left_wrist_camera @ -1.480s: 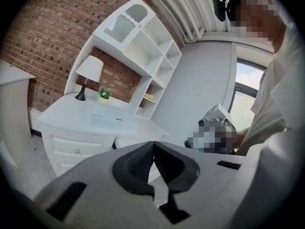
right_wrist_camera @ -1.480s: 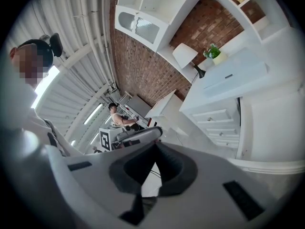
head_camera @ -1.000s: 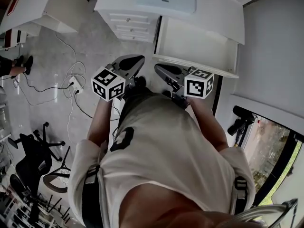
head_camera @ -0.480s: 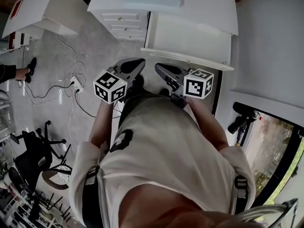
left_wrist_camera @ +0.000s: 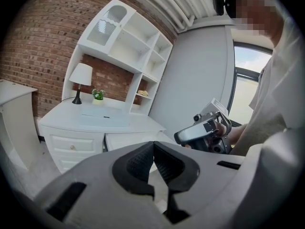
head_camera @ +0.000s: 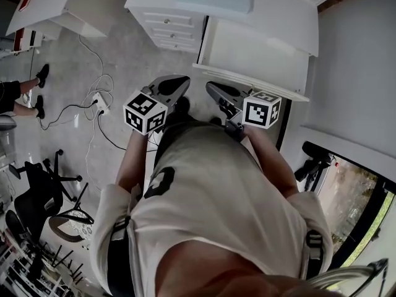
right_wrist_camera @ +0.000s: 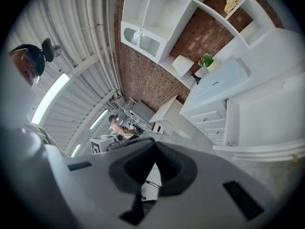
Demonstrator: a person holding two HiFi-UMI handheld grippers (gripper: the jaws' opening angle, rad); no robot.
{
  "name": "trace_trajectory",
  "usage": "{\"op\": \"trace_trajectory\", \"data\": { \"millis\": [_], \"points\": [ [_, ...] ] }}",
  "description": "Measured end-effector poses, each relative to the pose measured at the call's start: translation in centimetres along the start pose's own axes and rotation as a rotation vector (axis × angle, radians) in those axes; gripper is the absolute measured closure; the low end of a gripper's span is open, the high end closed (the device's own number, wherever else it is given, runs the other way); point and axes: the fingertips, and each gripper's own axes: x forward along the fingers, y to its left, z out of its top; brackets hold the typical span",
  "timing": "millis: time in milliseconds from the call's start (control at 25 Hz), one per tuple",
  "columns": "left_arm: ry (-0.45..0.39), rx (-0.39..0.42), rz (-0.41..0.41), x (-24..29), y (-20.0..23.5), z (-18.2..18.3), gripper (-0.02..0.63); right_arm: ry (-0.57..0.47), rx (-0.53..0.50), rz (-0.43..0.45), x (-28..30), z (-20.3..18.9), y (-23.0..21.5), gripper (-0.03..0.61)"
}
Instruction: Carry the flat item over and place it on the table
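Two empty tools, left tool (head_camera: pixel 178 82), right tool (head_camera: pixel 212 89), jaws together, desk drawers (head_camera: pixel 167 26) closed

No legible text or numbers.

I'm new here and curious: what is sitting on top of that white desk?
On the desk stand a lamp and a small plant, with a flat pale item lying in front of them. The drawers are shut, so their contents are hidden.
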Motion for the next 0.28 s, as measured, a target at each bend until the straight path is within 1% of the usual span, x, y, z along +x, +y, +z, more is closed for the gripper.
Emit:
{"op": "trace_trajectory", "data": {
  "millis": [280],
  "points": [
    [0.002,-0.063,0.007,-2.7,4.5,-0.6,0.594,0.053,0.03,-0.035,4.5,-0.1,0.2,0.568]
  ]
}}
